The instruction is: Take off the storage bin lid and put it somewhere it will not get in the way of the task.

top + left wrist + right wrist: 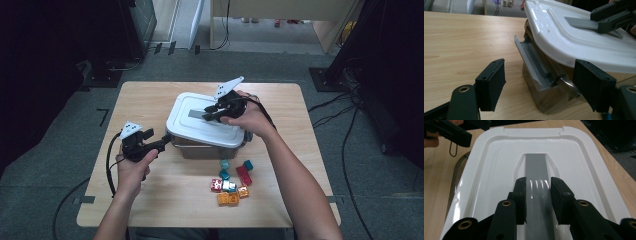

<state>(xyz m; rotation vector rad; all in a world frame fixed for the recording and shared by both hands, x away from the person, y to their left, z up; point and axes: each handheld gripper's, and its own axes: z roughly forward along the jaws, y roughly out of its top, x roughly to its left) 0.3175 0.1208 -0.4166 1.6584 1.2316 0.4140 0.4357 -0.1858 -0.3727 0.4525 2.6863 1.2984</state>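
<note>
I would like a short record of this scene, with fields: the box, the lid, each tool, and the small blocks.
box: clear plastic box on the wooden table, grey side latch swung open
lid: white lid on the box, tilted, with a grey handle
right tool: right tool over the lid, jaws either side of the handle
left tool: left tool open, beside the latch
blocks: coloured blocks loose on the table in front of the box

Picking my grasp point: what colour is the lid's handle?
Grey, on the white lid; the handle shows best in the right gripper view.
</note>
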